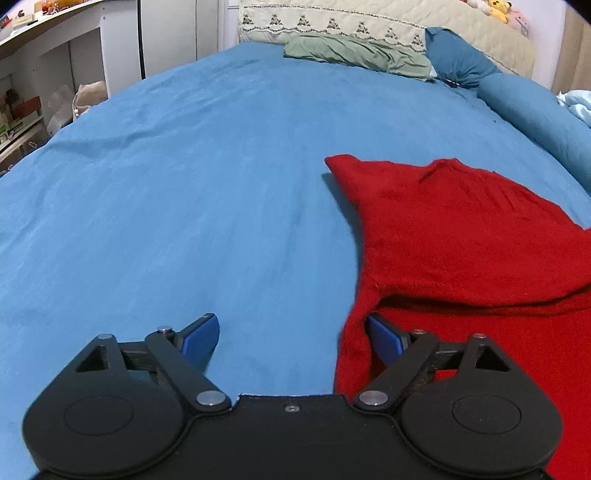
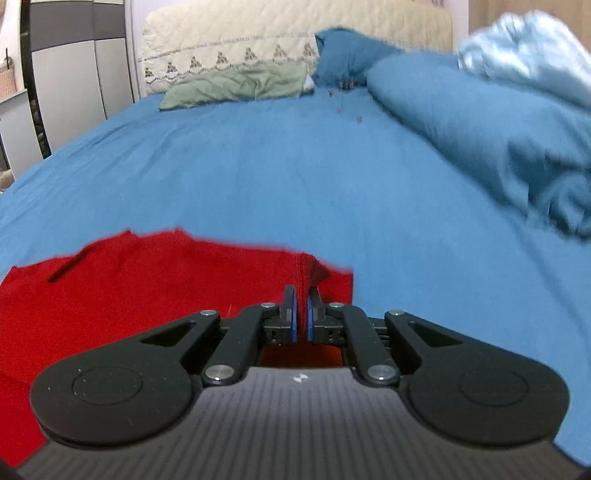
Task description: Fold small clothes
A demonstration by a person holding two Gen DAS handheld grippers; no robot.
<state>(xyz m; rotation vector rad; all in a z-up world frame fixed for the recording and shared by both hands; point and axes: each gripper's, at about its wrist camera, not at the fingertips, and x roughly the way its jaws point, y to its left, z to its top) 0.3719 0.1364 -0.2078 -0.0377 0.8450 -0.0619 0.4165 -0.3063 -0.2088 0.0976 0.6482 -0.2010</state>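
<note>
A red knitted garment (image 1: 461, 240) lies on the blue bedsheet (image 1: 184, 203), with one part folded over the rest. My left gripper (image 1: 291, 341) is open and low over the sheet, its jaws astride the garment's left edge, the right finger (image 1: 384, 338) lying on the red fabric. In the right wrist view my right gripper (image 2: 301, 314) is shut on a fold of the red garment (image 2: 147, 288) at its right edge, with a red seam pinched between the blue pads.
A green pillow (image 1: 354, 53) and a cream quilted headboard cover (image 1: 332, 18) lie at the far end of the bed. A rolled blue duvet (image 2: 480, 122) and pale blue cloth (image 2: 524, 44) lie along the right side. White shelves (image 1: 55, 74) stand to the left.
</note>
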